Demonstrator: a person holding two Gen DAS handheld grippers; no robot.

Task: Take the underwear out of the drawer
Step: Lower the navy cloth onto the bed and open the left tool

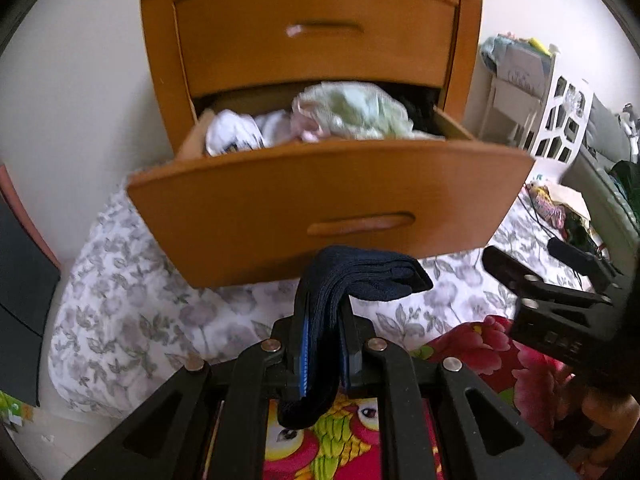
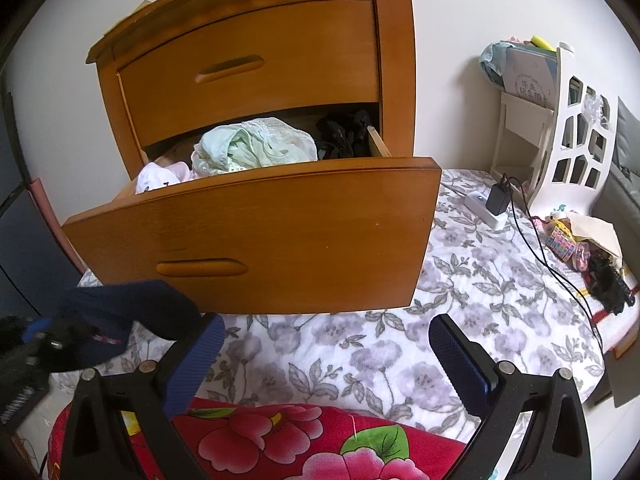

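Plain white wall (image 2: 448, 40); floral grey-and-white bedspread (image 2: 360, 360); white lattice shelf (image 2: 576, 136) at right; soft daylight.

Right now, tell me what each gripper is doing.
Left gripper: shut on the dark blue underwear.
Right gripper: open, holding nothing.

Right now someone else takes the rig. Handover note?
Left gripper: jaws shut on navy underwear, held out of and below the lower drawer.
Right gripper: jaws open, empty, over the floral bedspread.
Done: one piece out.
Left: set it down; light green garment, white items and dark items remain in the open drawer.
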